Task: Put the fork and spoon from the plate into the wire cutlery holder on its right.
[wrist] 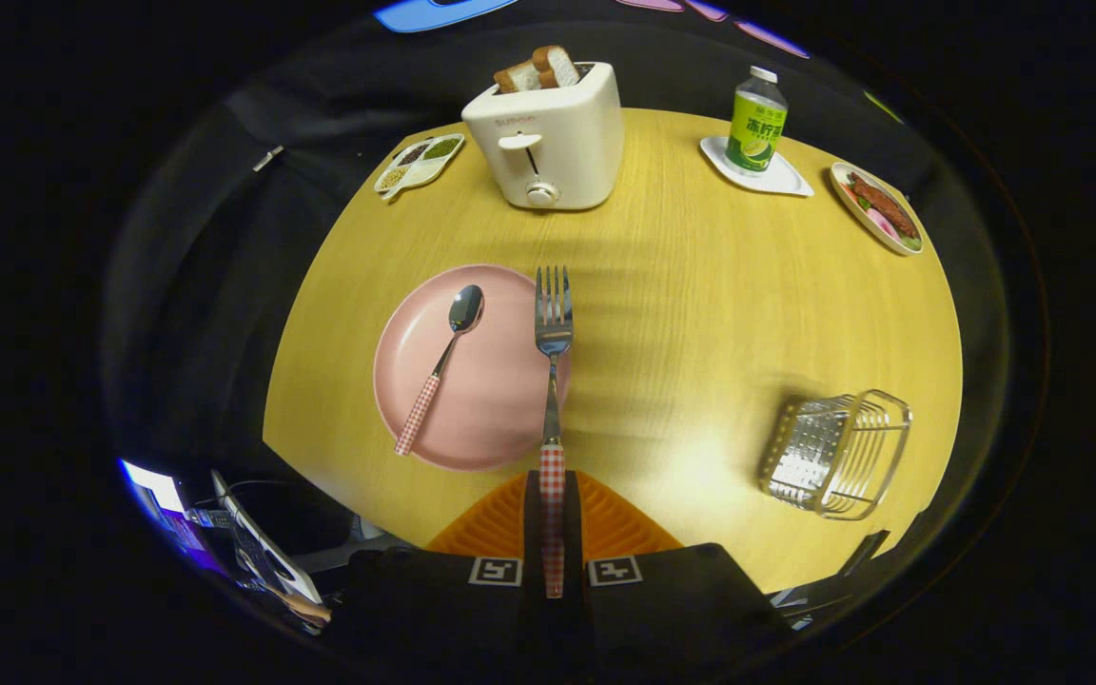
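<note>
Firmly, gripper [553, 514] pinches fork [553, 328] by its red-checked handle, tines ahead.

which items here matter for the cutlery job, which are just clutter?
Job items:
- fork, checked handle clamped between the tool fingers
- spoon, lying on the pink plate
- wire cutlery holder, to the plate's right

Clutter:
- toaster with bread
- divided dish
- bottle on a white coaster
- food plate

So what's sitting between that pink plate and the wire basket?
Nothing: in the gripper view, bare wooden table lies between the pink plate and wire basket.
</note>
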### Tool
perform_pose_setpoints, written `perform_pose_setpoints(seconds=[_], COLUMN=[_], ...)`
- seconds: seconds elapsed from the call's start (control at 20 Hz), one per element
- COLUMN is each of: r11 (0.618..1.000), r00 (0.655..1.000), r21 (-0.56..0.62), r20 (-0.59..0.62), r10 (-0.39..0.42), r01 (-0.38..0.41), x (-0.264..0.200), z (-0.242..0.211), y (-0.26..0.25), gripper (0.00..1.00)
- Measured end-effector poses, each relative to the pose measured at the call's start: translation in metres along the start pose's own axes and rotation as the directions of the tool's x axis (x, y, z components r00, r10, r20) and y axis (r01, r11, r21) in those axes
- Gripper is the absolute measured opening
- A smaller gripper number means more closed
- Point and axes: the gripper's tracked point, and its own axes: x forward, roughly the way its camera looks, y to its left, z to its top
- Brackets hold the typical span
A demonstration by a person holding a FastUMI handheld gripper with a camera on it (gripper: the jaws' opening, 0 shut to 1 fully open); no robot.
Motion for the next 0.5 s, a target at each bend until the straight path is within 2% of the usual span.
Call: perform_pose_setpoints(seconds=[0.15, 0.35, 0.5], r11=[0.999, 0.983, 0.969], r00=[0.999, 0.99, 0.978], r21=[-0.047, -0.166, -0.229], r20=[-0.041, -0.107, -0.163], r10=[-0.015, -0.096, -0.128], r01=[0.013, 0.077, 0.089], x=[-0.035, -0.073, -0.088], z=[-0.02, -0.036, -0.04], y=[-0.039, -0.104, -0.14], gripper=[0.11, 0.11, 0.11])
